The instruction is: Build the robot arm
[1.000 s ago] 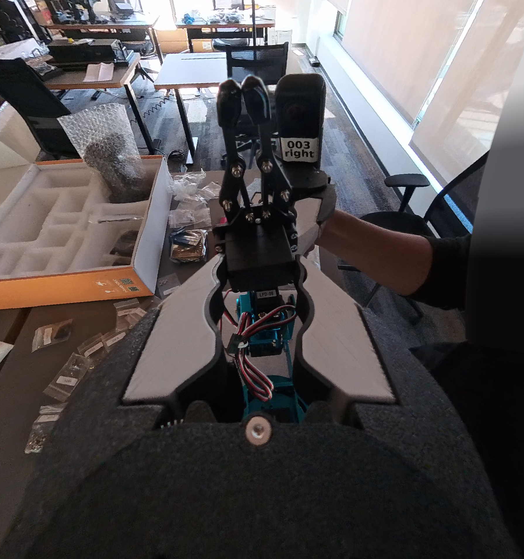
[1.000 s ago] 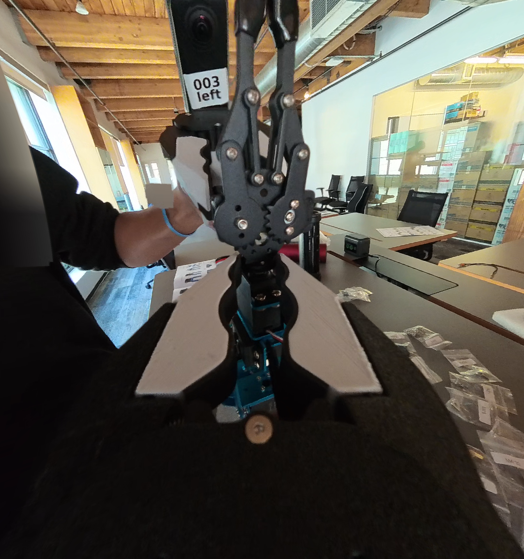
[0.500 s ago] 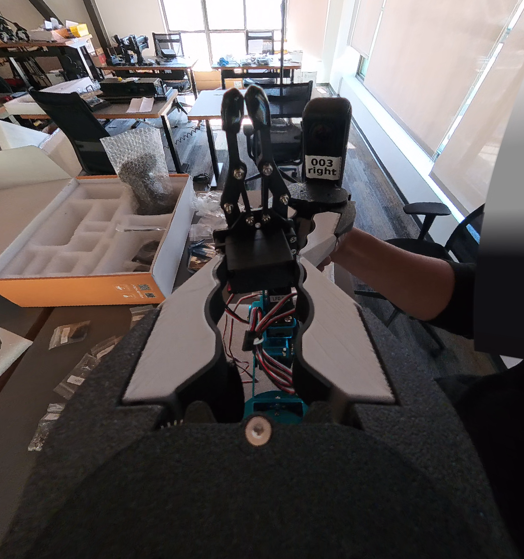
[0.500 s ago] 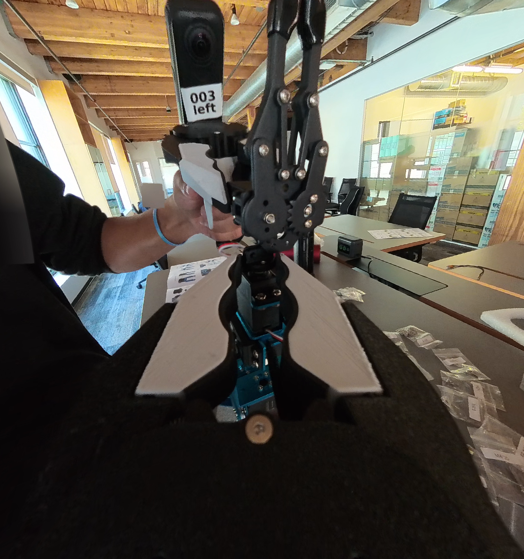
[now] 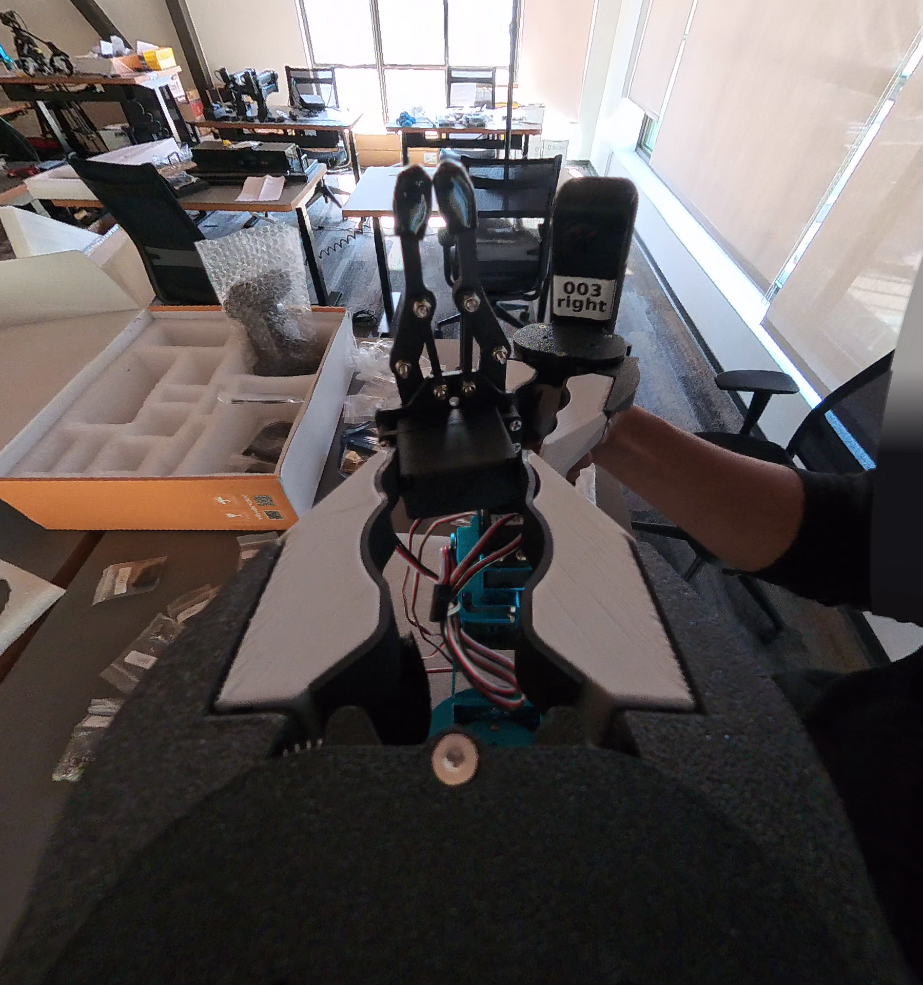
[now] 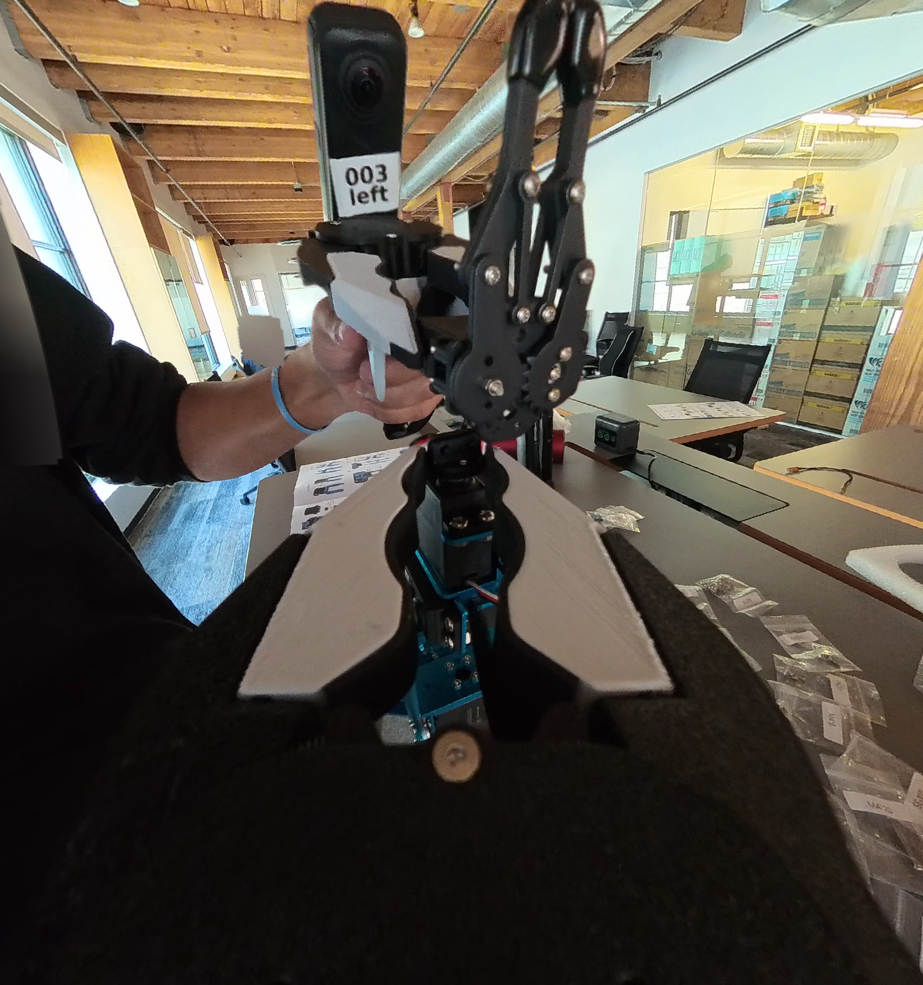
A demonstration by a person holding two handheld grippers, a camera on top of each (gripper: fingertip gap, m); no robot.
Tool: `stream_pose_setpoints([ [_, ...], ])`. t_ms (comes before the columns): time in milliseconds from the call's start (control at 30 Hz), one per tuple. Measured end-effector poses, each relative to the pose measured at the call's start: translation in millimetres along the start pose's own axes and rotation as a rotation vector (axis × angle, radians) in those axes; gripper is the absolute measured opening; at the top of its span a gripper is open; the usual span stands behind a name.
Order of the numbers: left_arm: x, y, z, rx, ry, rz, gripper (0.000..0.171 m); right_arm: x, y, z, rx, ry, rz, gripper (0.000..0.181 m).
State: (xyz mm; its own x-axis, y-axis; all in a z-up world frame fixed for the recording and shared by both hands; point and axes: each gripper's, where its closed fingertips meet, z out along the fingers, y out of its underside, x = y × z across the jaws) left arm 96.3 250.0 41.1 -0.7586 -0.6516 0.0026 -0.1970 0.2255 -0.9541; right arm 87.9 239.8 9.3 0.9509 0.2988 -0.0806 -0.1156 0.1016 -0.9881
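A small robot arm with blue metal brackets (image 5: 494, 581), red-white-black wires and a black two-finger claw (image 5: 438, 213) stands upright between both grippers. My left gripper (image 5: 459, 463) is shut on the black servo block (image 5: 456, 453) under the claw. My right gripper (image 6: 456, 463) is shut on the black servo (image 6: 454, 511) below the claw's geared base (image 6: 512, 384). The claw (image 6: 555, 42) is closed and leans right in the right wrist view. Each view also shows the other gripper's camera (image 5: 589, 250) (image 6: 363, 106) and the hand holding it.
An orange box with white foam compartments (image 5: 128, 501) and a bubble-wrap bag (image 5: 267, 298) stand at the left. Small plastic parts bags (image 5: 128, 575) (image 6: 800, 639), white foam (image 6: 907, 565) and a booklet (image 6: 331, 479) lie on the dark table. An office chair (image 5: 768, 405) is at the right. My left and right fingertips are right by each other.
Both grippers have kept their hold on the small arm. The claw has tilted to the right in the right wrist view, and both views have tipped upward, showing more of the room.
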Motion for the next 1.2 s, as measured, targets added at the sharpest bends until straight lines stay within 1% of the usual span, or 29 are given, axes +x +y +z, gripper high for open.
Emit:
stream_pose_setpoints([
  [167, 0, 0, -2, 0.029, 0.024, -0.039, 0.044, 2, 0, -2, 0.007, 0.001, 0.009, 0.020],
  [267, -2, -2, -1, 0.047, -0.010, -0.019, 0.044, 3, 0, -2, 0.007, 0.000, 0.010, 0.020],
  [400, -10, -8, -1, 0.082, -0.027, -0.050, 0.043, 0, 0, 1, 0.006, -0.014, 0.004, 0.021],
  [600, -3, -4, 4, 0.075, 0.009, -0.056, 0.044, 2, 0, 0, 0.004, -0.011, 0.003, 0.020],
  [1000, -3, -1, 3, 0.095, 0.047, -0.100, 0.043, 2, 0, -1, 0.004, -0.028, 0.006, 0.021],
  [1033, -2, -1, 3, 0.100, 0.057, -0.103, 0.043, 3, 0, -1, 0.006, -0.027, 0.008, 0.024],
  [1067, -1, -2, 3, 0.105, 0.071, -0.106, 0.043, 5, 0, -1, 0.008, -0.019, 0.013, 0.032],
  [1100, -1, -2, 3, 0.108, 0.078, -0.104, 0.043, 4, 0, -2, 0.010, -0.031, 0.020, 0.031],
  [1167, -3, -1, 4, 0.107, 0.075, -0.100, 0.043, 1, 0, -1, 0.014, -0.061, 0.032, 0.021],
  [1200, -4, -1, 4, 0.105, 0.076, -0.103, 0.043, 2, 0, -1, 0.014, -0.055, 0.022, 0.021],
])
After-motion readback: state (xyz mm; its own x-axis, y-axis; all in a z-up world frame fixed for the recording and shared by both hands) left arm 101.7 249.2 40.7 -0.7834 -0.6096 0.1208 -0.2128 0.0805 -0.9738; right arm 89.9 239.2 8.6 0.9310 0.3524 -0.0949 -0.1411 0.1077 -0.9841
